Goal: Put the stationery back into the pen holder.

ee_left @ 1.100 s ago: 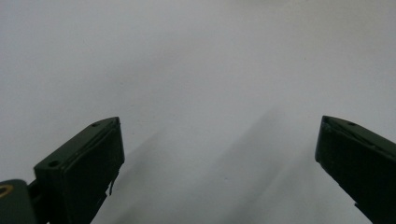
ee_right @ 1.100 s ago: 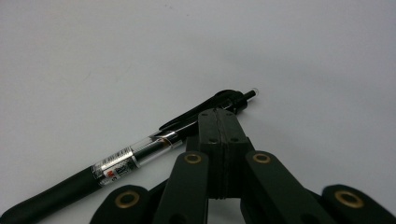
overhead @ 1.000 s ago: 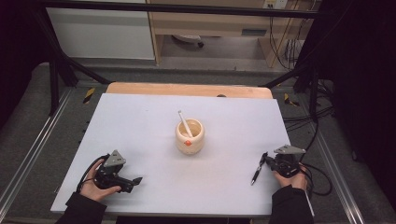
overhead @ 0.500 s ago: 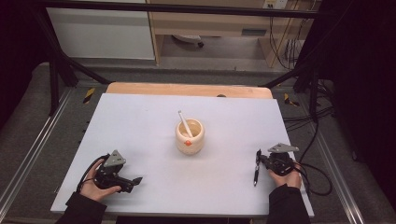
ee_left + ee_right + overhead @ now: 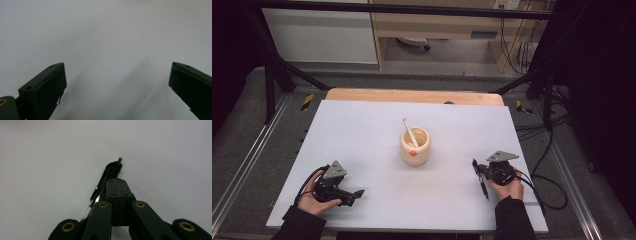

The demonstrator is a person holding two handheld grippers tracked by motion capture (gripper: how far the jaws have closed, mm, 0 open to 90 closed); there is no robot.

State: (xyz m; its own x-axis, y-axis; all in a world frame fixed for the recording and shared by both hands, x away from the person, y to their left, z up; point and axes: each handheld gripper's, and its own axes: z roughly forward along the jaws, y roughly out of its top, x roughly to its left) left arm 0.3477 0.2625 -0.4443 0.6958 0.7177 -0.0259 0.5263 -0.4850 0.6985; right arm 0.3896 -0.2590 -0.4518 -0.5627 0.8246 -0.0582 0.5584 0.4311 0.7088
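Observation:
A cream cup (image 5: 415,146) with an orange mark stands at the middle of the white table (image 5: 362,130), and a white stick (image 5: 409,131) leans in it. At the near right, my right gripper (image 5: 480,173) is shut on a black pen (image 5: 484,190), which lies low over the table. In the right gripper view the pen's end (image 5: 114,167) pokes out past the shut tips of the right gripper (image 5: 117,181). A hand rests my left gripper (image 5: 358,193) on the table at the near left. In the left gripper view the left gripper (image 5: 117,67) is open, with bare table between its jaws.
A wooden board (image 5: 412,95) edges the table's far side. Black cables (image 5: 547,185) trail off the right edge behind the right hand. Metal rails (image 5: 242,170) run along both sides of the table.
The right gripper has shifted a little to the left with the pen, and the pen has swung so that its near end now points right. The left gripper has stayed still.

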